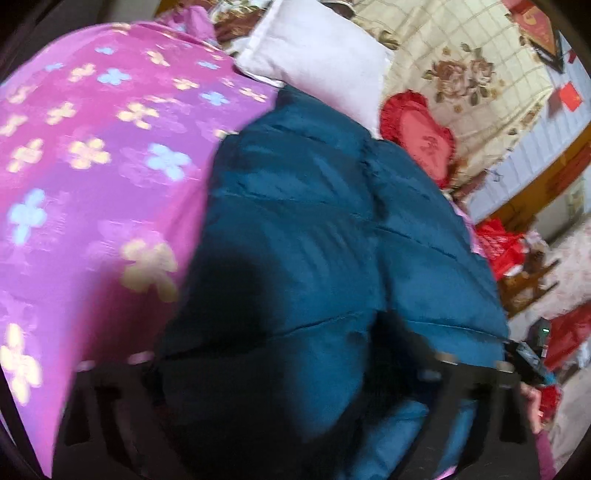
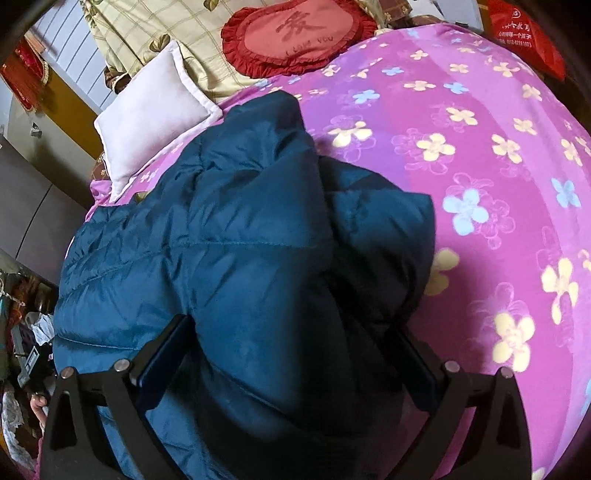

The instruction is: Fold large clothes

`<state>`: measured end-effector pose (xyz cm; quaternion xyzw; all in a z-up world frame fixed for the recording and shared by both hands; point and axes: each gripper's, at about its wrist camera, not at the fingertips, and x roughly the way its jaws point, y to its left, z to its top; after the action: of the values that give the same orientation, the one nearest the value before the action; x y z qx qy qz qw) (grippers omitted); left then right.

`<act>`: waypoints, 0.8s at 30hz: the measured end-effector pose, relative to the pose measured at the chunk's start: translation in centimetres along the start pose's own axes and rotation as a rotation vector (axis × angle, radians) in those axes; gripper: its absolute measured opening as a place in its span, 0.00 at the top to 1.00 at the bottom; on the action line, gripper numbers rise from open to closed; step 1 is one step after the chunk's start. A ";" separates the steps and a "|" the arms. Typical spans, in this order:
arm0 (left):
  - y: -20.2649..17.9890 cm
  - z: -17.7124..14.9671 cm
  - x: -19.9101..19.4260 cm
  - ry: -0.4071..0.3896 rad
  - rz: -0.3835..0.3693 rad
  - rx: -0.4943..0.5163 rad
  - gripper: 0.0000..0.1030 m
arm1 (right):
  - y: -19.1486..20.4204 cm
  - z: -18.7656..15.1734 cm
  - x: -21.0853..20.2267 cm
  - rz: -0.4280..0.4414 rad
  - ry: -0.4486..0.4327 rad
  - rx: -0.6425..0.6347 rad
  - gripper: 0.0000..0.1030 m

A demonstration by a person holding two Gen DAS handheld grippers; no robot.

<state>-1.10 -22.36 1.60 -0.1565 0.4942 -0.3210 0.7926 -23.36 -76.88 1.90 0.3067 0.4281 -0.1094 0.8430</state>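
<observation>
Two tongs, left tongs (image 1: 295, 387) and right tongs (image 2: 291, 350), stand spread wide, gripping nothing, over the teal padded jacket (image 2: 221, 240), which is bunched on the bed (image 2: 498, 147) at 7 o'clock of the white pillow (image 2: 155, 122). Flattening it first should give neater folds.

Bed mostly taken: teal puffer jacket (image 2: 207, 240) bulks across the near side, filling the gap between the right tongs (image 2: 288, 354). Open pink floral sheet (image 2: 498, 166) to its right, clear pass there. Far end blocked by white pillow (image 2: 151, 122) and red heart cushion (image 2: 295, 33).
</observation>
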 end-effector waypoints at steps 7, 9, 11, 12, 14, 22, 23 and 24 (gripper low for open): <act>-1.3 -0.2 -2.0 -0.019 -0.059 -0.007 0.92 | 3.5 -1.2 -1.6 -0.021 -0.050 -0.104 0.62; -2.0 -0.6 -3.3 -0.029 -0.052 -0.015 0.96 | 4.8 -1.5 -2.8 -0.046 -0.068 -0.138 0.70; -2.6 -1.2 -4.8 -0.023 -0.044 -0.013 0.97 | 5.7 -1.9 -4.5 -0.041 -0.086 -0.142 0.74; -2.9 -1.7 -5.9 -0.014 -0.045 -0.005 0.97 | 6.1 -2.1 -5.5 -0.029 -0.094 -0.141 0.75; -3.6 -2.7 -8.3 -0.002 -0.059 0.012 0.98 | 7.0 -2.8 -7.8 -0.007 -0.101 -0.155 0.76; -4.5 -9.0 -16.7 0.072 -0.016 0.120 0.96 | 7.8 -11.7 -17.7 0.104 -0.064 -0.150 0.74; -3.9 -9.8 -16.8 0.084 0.012 0.118 0.95 | 7.4 -13.1 -18.1 0.115 -0.050 -0.135 0.74; -3.5 -10.5 -16.6 0.091 0.042 0.118 0.91 | 6.9 -14.6 -18.3 0.124 -0.035 -0.116 0.72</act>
<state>-16.66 -13.23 10.01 -0.0844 0.5132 -0.3396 0.7837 -41.00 -63.97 12.76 0.2812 0.3993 -0.0371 0.8718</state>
